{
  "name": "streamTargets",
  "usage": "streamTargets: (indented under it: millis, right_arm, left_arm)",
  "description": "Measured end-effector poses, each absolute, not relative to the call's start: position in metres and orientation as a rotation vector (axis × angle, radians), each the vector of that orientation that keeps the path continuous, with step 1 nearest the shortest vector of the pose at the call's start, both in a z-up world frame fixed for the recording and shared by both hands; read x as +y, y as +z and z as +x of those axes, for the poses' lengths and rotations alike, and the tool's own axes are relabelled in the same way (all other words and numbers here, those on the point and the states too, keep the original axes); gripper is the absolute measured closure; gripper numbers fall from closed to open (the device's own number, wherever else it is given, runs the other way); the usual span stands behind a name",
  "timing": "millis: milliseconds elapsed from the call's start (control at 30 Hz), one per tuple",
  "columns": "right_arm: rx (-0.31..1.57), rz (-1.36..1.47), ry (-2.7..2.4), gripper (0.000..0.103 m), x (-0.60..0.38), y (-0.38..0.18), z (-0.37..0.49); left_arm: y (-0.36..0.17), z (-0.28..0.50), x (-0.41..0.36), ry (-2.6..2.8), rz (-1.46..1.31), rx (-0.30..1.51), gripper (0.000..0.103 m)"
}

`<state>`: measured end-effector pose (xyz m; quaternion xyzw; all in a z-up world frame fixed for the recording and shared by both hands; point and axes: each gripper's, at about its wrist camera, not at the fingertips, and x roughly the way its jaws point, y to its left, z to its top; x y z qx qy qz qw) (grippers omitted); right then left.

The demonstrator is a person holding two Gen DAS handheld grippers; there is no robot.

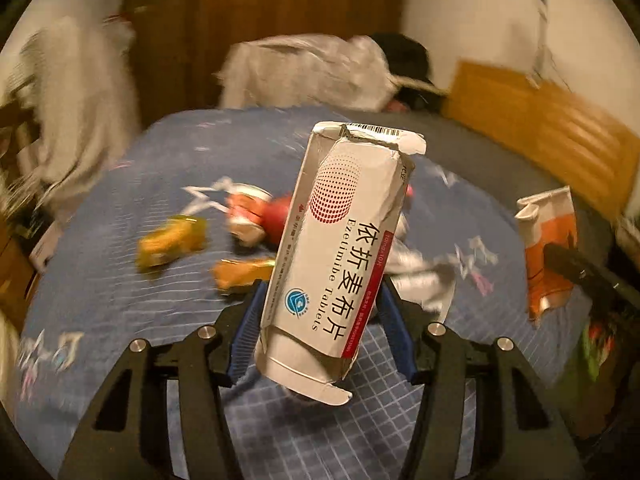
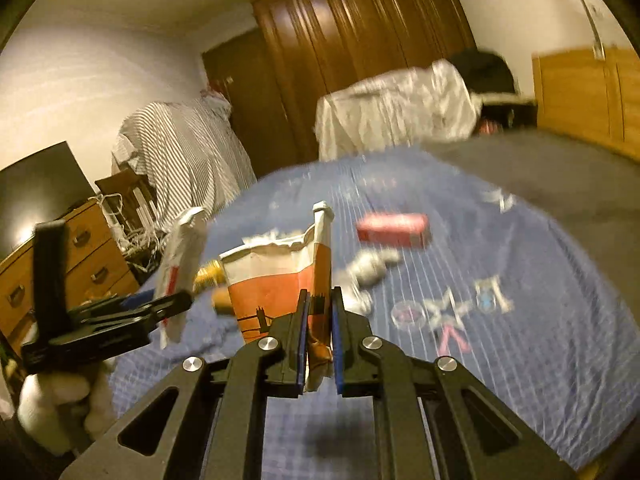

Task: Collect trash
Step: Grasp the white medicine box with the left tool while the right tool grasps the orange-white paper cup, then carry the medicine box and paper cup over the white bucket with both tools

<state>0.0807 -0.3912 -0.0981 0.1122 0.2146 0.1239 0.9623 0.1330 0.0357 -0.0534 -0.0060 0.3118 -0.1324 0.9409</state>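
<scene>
while both claws are raised over the bed (image 1: pixel 120 208), each has a piece of trash. the left claw (image 1: pixel 320 320) is partly closed, its blue pads pressed against the lower sides of a torn white tablet box (image 1: pixel 340 240), which stands nearly upright and tilted a little, off the bed. the right claw (image 2: pixel 319 336) is nearly closed, pinching the folded edge of an orange-and-white paper bag (image 2: pixel 276 280), also lifted.

the box looks empty, light and thin-walled, so i judge it will crush easily; a hold across its flat faces near the middle should be steadier than near the ragged end. the bag is limp and will flop, best taken at a fold. a yellow wrapper (image 1: pixel 172 242), crumpled foil (image 2: pixel 372 270) and a red box (image 2: pixel 394 230) lie on the bed.
</scene>
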Motion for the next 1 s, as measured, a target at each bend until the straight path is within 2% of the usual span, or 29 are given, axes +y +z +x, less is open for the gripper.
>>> streamTargets:
  millis: [367,700,1000]
  right_arm:
    - [0.285,0.057,0.292,0.092,-0.299,-0.017,0.078]
    - [0.266,0.015,0.433,0.092,-0.218,0.030,0.081]
    - [0.292,-0.023,0.624,0.092,-0.095,0.071,0.089]
  left_arm:
    - [0.027,0.080,0.078,0.034,-0.045,0.420,0.049]
    - [0.049,0.060,0.129,0.143,-0.059,0.378,0.049]
    - [0.068,0.038,0.219,0.323,-0.076,0.372,0.049]
